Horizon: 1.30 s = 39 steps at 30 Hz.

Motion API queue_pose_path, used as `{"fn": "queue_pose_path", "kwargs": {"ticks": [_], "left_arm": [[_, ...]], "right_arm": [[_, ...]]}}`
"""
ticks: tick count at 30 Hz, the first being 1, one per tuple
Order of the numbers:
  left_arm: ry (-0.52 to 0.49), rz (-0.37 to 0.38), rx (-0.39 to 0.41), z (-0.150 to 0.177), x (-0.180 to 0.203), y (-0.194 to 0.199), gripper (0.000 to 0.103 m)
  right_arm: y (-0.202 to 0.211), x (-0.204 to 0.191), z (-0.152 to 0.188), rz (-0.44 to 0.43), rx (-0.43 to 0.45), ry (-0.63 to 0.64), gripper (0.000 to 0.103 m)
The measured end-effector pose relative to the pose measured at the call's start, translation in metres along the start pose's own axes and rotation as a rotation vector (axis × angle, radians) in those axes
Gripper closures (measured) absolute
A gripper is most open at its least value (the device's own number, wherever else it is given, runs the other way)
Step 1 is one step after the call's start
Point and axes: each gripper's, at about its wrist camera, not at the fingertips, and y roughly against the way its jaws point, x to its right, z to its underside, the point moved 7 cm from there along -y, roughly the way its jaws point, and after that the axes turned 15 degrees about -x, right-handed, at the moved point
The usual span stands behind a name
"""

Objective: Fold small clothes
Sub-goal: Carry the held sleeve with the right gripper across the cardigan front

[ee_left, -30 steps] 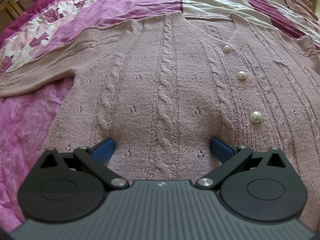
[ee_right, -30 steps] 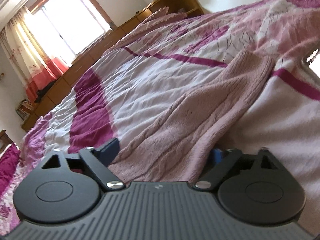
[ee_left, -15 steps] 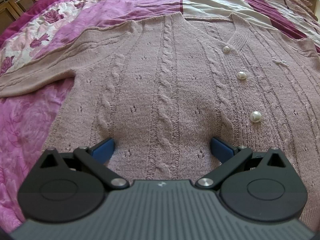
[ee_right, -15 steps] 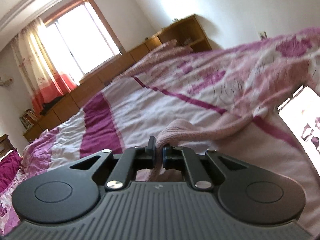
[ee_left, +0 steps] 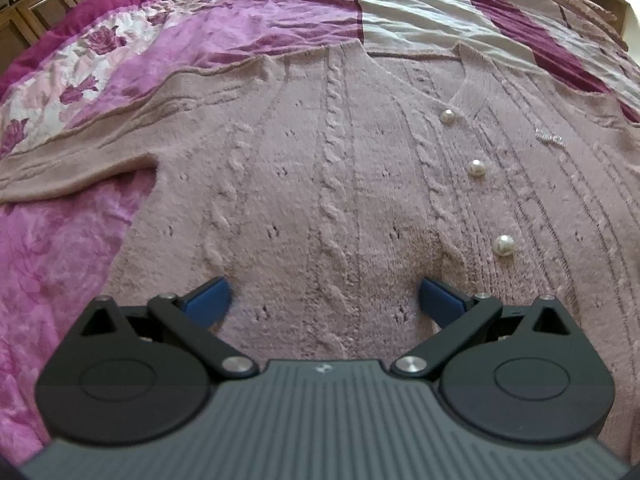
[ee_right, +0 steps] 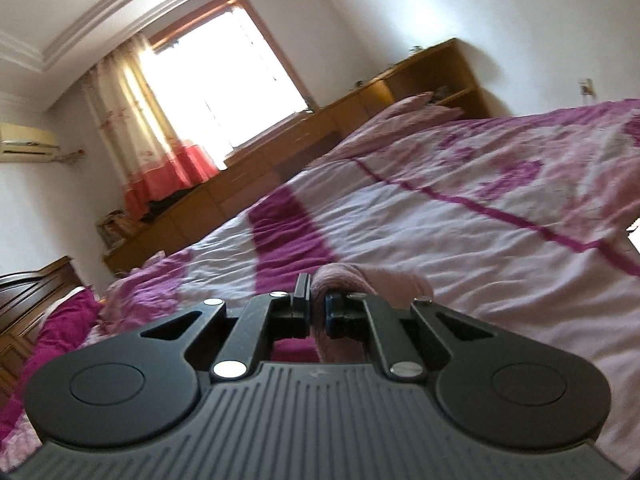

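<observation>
Our right gripper (ee_right: 318, 304) is clamped on a bunched fold of the pink cardigan's sleeve (ee_right: 360, 280), lifted clear of the bedspread (ee_right: 460, 240) stretching ahead toward a bright window (ee_right: 224, 84). Our left gripper (ee_left: 324, 300) stands wide apart, its blue fingertips (ee_left: 210, 300) pressing down on the cardigan (ee_left: 320, 160), which lies flat ahead, pearl buttons (ee_left: 503, 245) to its right.

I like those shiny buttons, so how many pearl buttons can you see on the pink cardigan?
3, in a line down the cardigan's front: one just below the V-neck, one in the middle, one lowest. More may be hidden near the hem.
</observation>
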Motion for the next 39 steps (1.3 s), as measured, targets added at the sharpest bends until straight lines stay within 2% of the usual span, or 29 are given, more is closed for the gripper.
{"fn": "queue_pose_path", "kwargs": {"ticks": [8, 23, 30, 39], "left_arm": [[0.004, -0.03, 0.082, -0.008, -0.019, 0.025, 0.0], [0.102, -0.017, 0.088, -0.003, -0.059, 0.03, 0.0], [0.124, -0.017, 0.087, 0.001, -0.07, 0.03, 0.0], [0.139, -0.002, 0.074, 0.007, -0.078, 0.026, 0.0]], "right_arm": [[-0.009, -0.089, 0.024, -0.062, -0.027, 0.064, 0.096], [-0.035, -0.228, 0.084, -0.14, -0.1, 0.208, 0.096], [-0.056, -0.271, 0.132, -0.177, -0.177, 0.257, 0.096], [-0.097, -0.287, 0.2, -0.151, -0.321, 0.325, 0.096]]}}
